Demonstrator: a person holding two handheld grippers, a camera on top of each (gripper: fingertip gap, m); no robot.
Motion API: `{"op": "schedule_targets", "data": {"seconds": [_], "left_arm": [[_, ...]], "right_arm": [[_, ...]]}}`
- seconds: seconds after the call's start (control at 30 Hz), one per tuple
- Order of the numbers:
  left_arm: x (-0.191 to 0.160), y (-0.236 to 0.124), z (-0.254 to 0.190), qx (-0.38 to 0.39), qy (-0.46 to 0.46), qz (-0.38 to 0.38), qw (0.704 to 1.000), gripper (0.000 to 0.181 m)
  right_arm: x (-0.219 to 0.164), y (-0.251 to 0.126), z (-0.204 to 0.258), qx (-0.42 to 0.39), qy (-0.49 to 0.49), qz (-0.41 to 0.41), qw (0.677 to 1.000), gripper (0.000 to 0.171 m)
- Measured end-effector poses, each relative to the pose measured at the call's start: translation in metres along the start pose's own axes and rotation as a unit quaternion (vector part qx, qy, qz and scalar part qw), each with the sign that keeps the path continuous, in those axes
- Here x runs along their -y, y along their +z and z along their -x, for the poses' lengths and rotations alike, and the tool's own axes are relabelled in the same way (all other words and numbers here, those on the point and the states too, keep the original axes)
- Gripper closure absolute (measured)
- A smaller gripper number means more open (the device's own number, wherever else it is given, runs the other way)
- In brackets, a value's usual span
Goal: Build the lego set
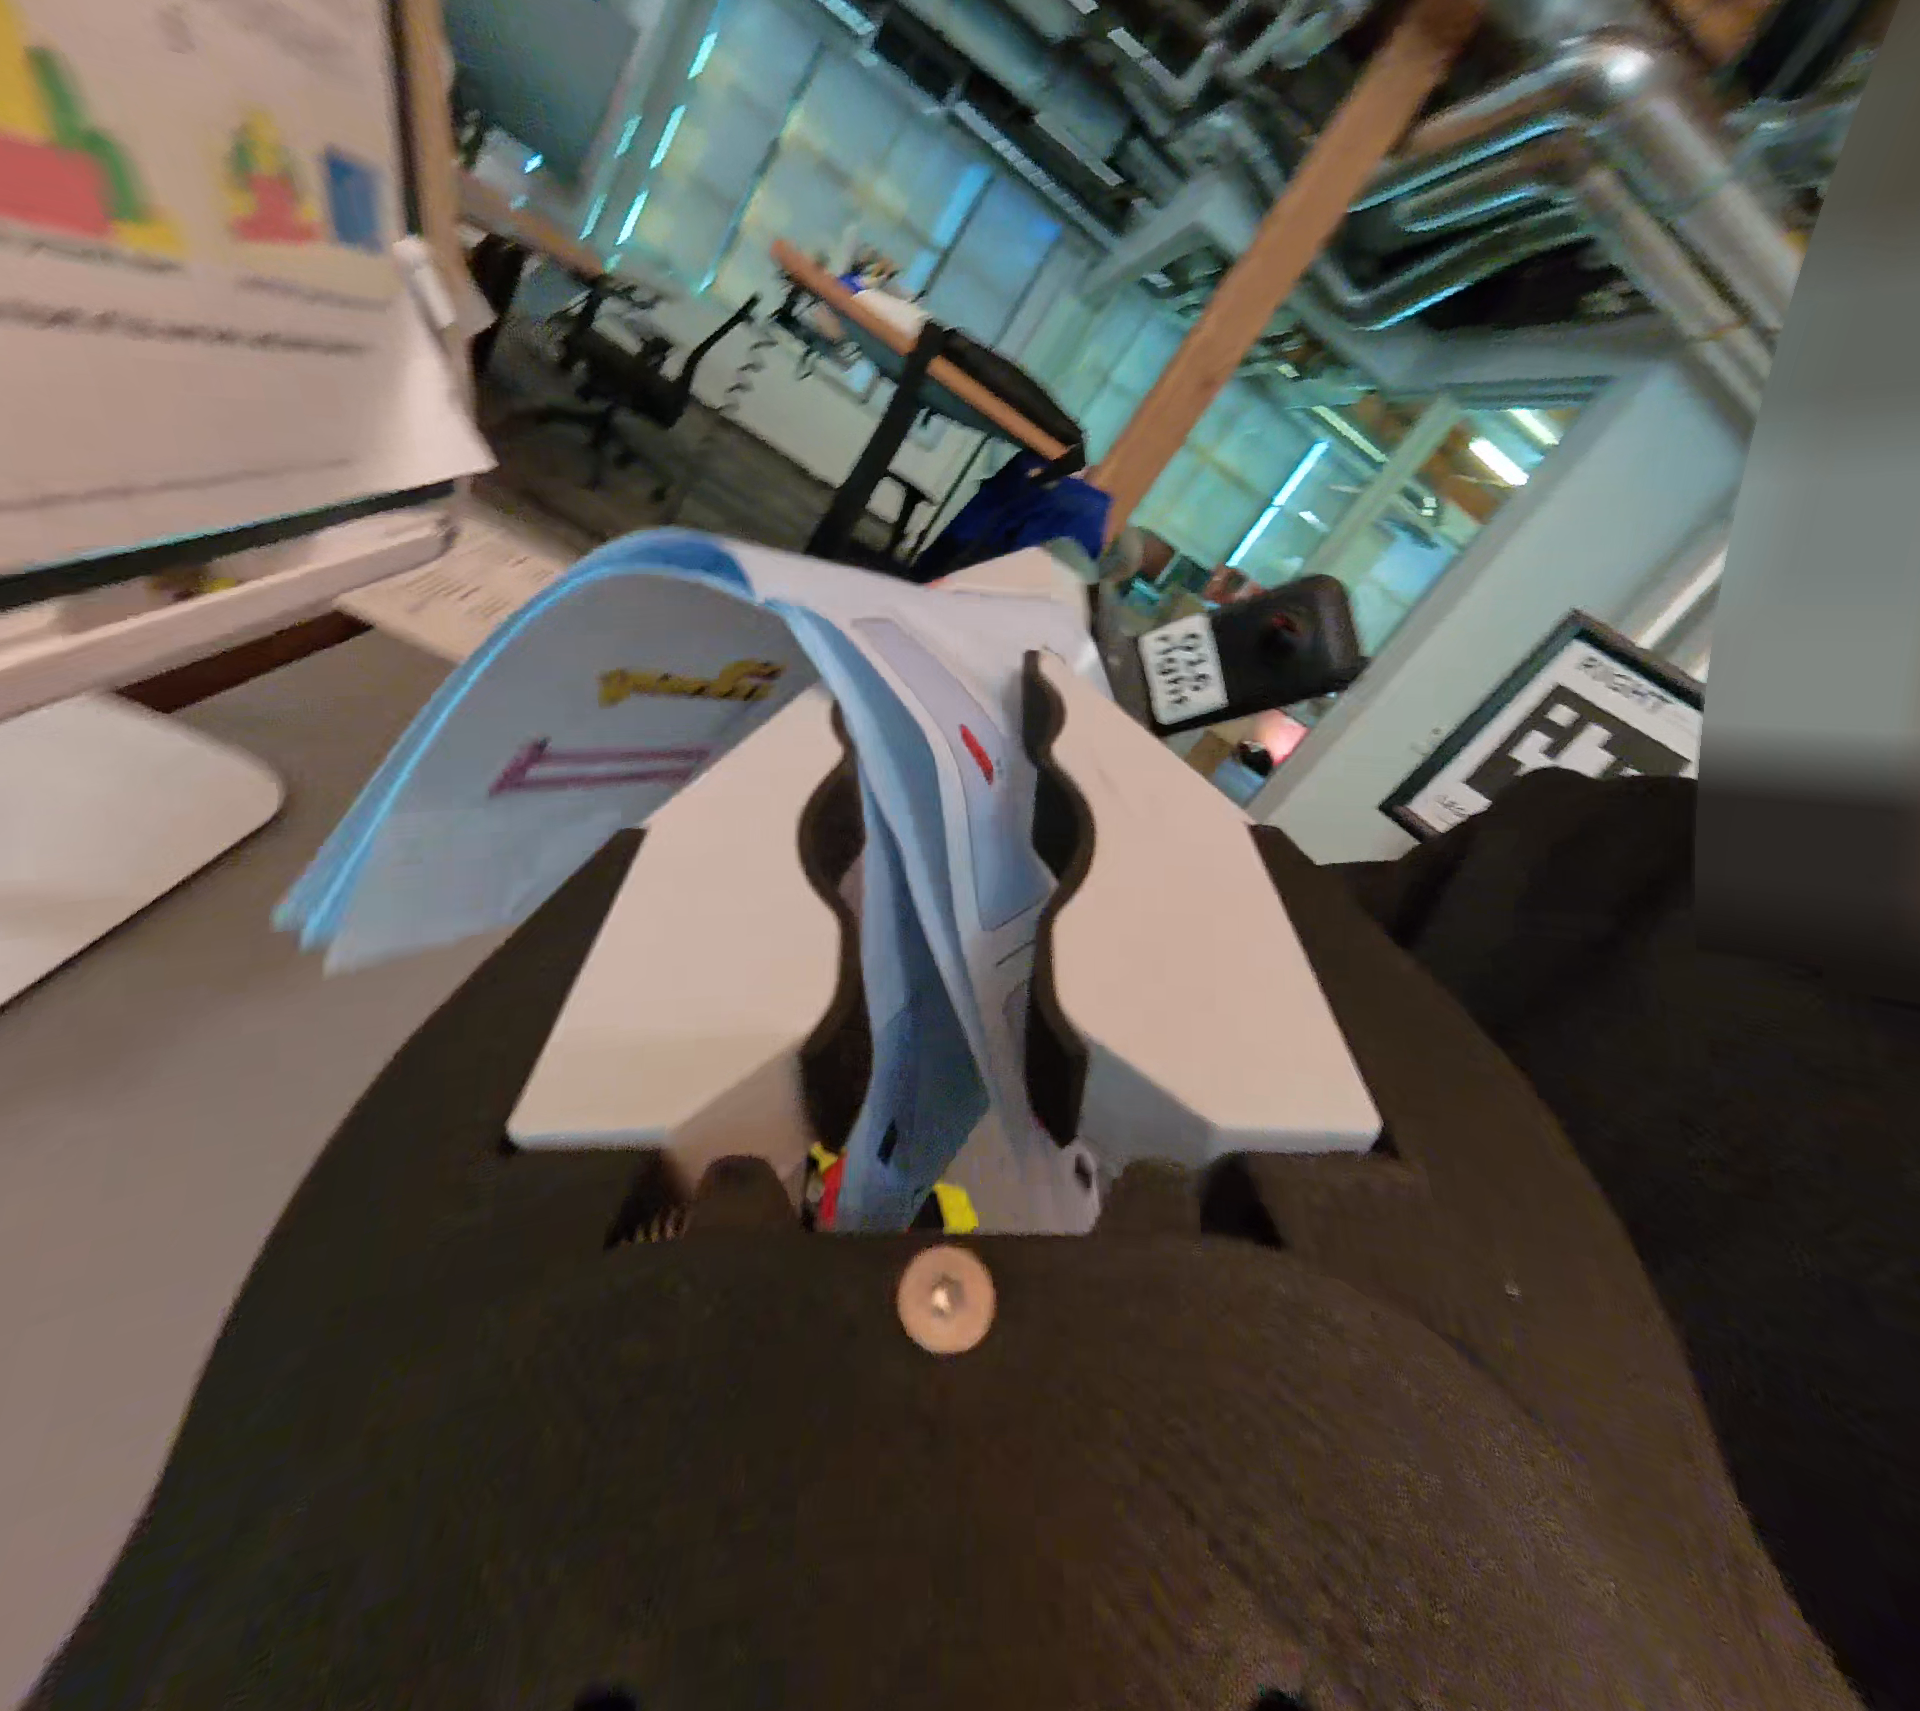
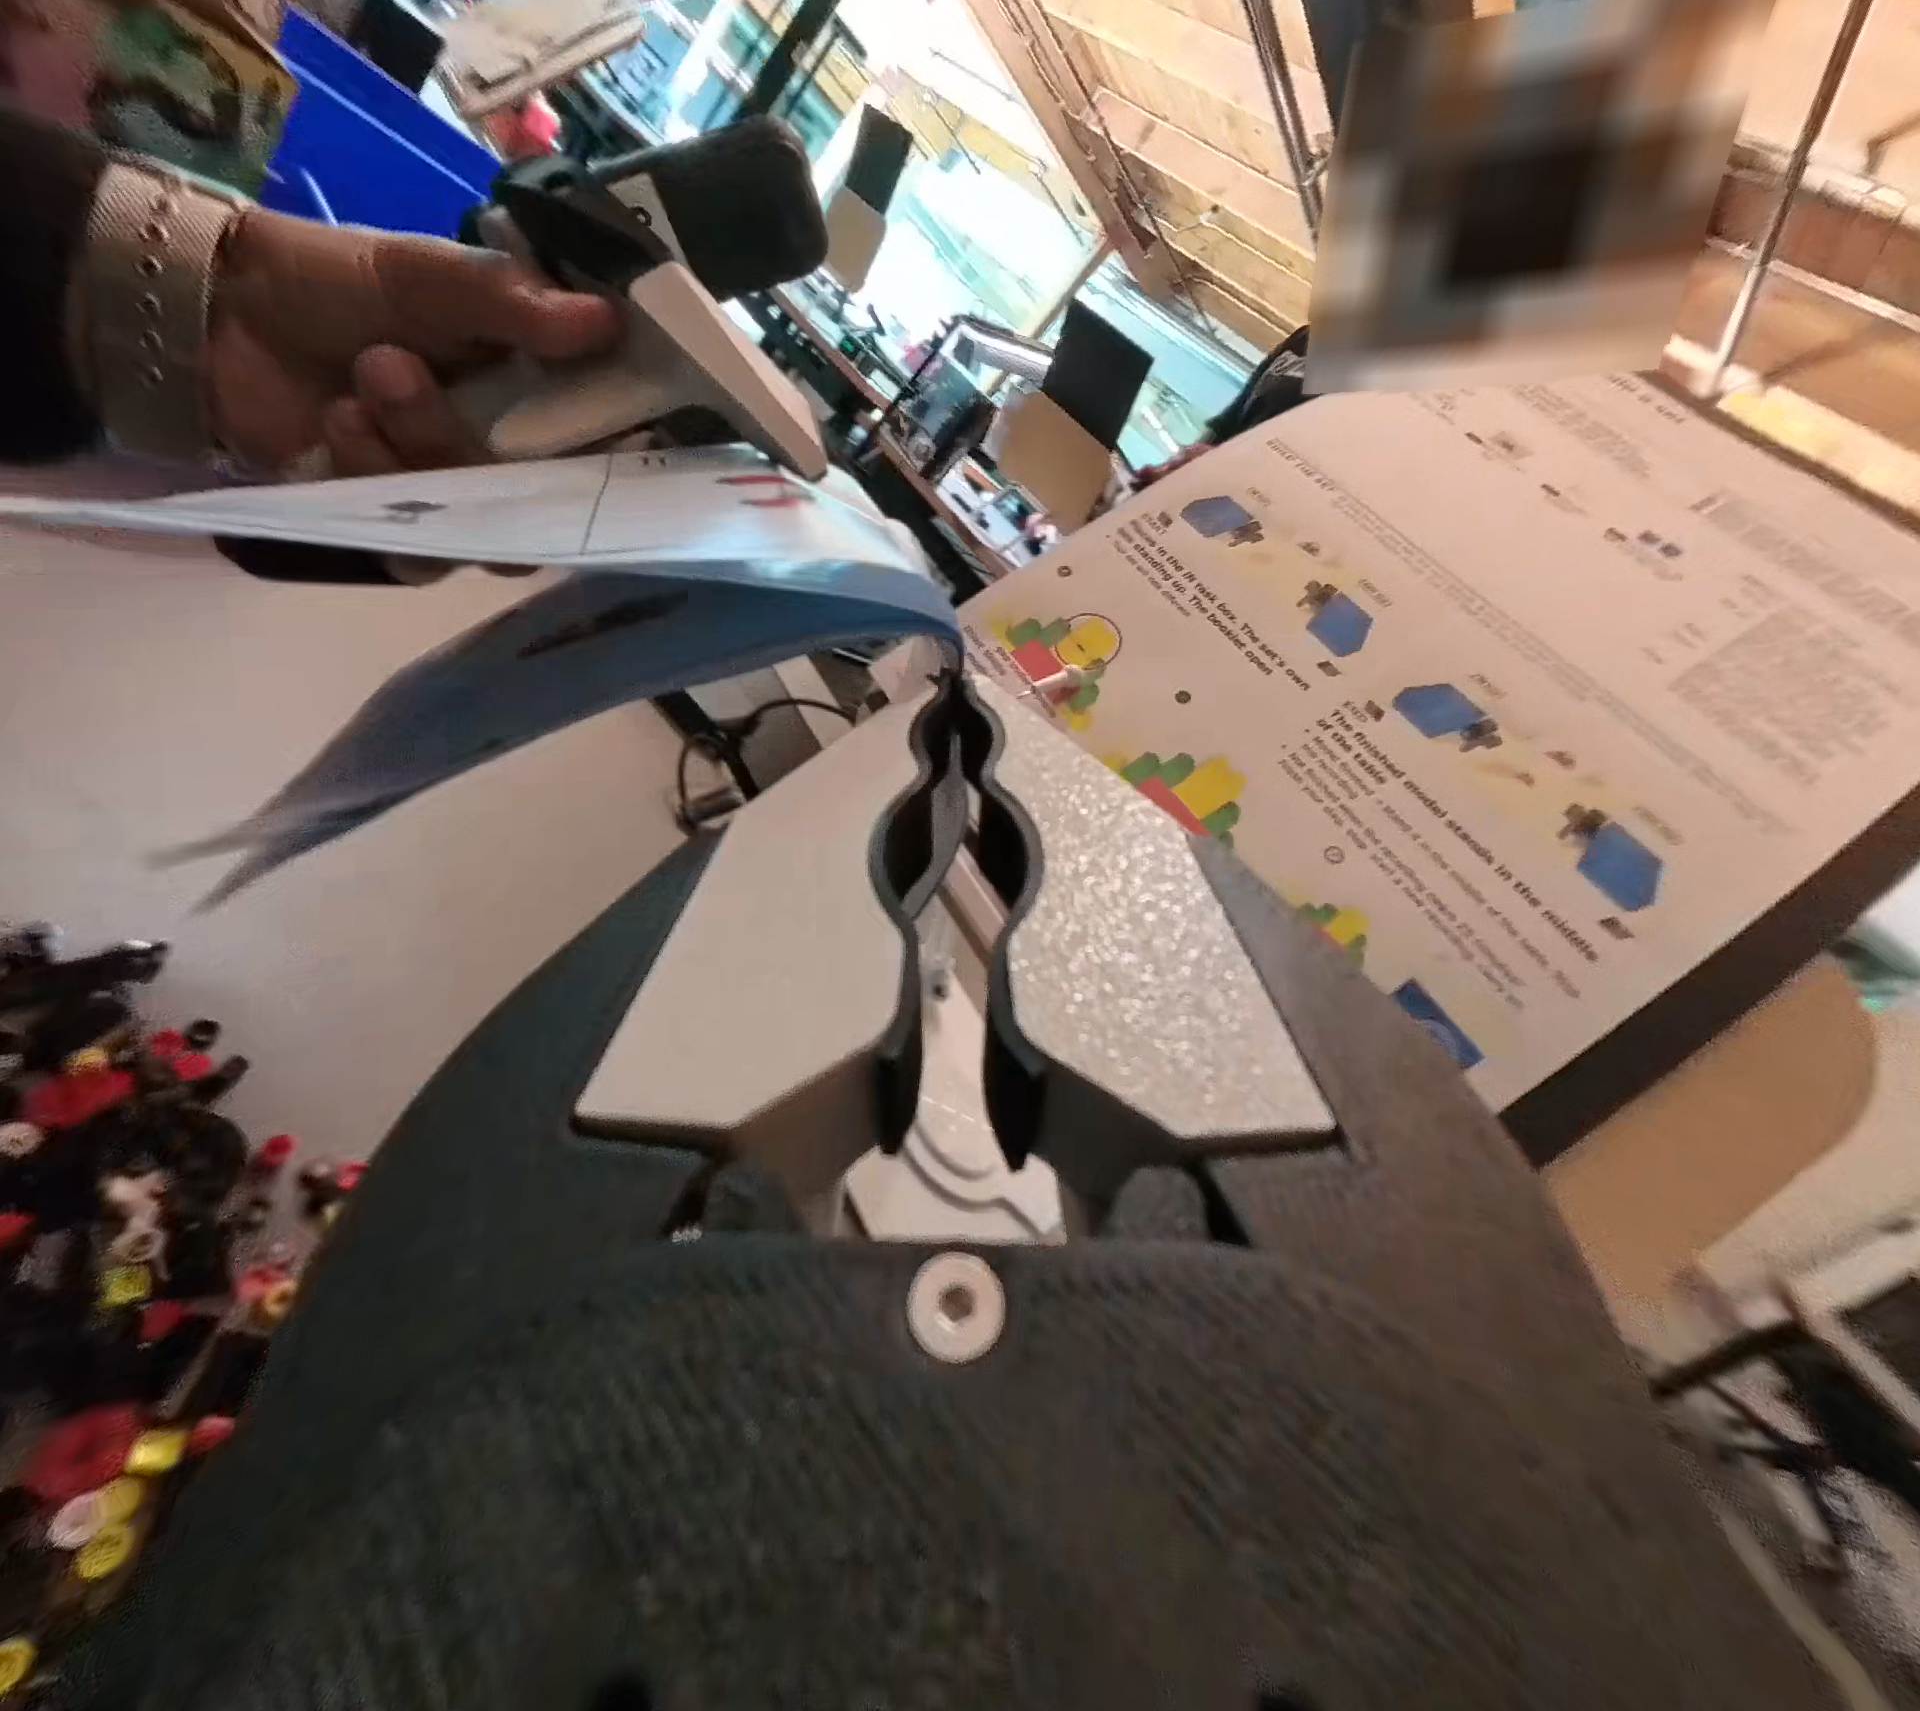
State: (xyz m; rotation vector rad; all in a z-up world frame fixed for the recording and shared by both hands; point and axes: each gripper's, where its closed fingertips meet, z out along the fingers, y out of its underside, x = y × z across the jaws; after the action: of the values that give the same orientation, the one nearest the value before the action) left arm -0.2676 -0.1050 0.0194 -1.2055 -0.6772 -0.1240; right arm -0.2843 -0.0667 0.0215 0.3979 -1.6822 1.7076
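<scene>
A light blue instruction booklet (image 1: 582, 788) hangs bent in the air, its pages sagging to the left. My left gripper (image 1: 935, 695) is shut on it, with pages running down between the two white fingers. In the right wrist view the booklet (image 2: 582, 633) curves from the left down to my right gripper (image 2: 954, 705), whose tips are closed on its edge. A hand (image 2: 353, 331) holds the left gripper, and its white finger (image 2: 727, 373) lies on top of the booklet. A pile of loose red, yellow and black lego pieces (image 2: 104, 1246) lies on the table at lower left.
A large printed sheet with brick pictures stands on a board at the right (image 2: 1455, 674) and at the left in the left wrist view (image 1: 156, 103). Its white stand base (image 1: 104, 830) rests on the grey table (image 1: 208, 1194). Office desks and chairs lie beyond. Tip to tip, the grippers are about 5 cm apart.
</scene>
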Motion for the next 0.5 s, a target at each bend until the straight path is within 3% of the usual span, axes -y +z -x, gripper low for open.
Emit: {"op": "schedule_targets", "data": {"seconds": [0.1, 0.23, 0.37, 0.5], "left_arm": [[0.007, 0.001, -0.009, -0.003, 0.035, -0.013, 0.999, 0.173], [0.007, 0.004, -0.011, 0.025, 0.093, -0.004, 0.995, 0.181], [0.005, 0.005, -0.009, 0.062, 0.142, 0.010, 0.988, 0.181], [-0.013, 0.016, -0.012, 0.073, 0.202, 0.066, 0.974, 0.181]], "right_arm": [[0.002, -0.005, -0.001, 0.035, 0.052, -0.014, 0.998, 0.171], [-0.009, -0.009, 0.004, 0.096, 0.153, -0.007, 0.983, 0.168], [-0.017, -0.028, -0.014, 0.126, 0.268, -0.041, 0.954, 0.131], [0.008, -0.041, -0.031, 0.141, 0.334, -0.109, 0.925, 0.124]]}}
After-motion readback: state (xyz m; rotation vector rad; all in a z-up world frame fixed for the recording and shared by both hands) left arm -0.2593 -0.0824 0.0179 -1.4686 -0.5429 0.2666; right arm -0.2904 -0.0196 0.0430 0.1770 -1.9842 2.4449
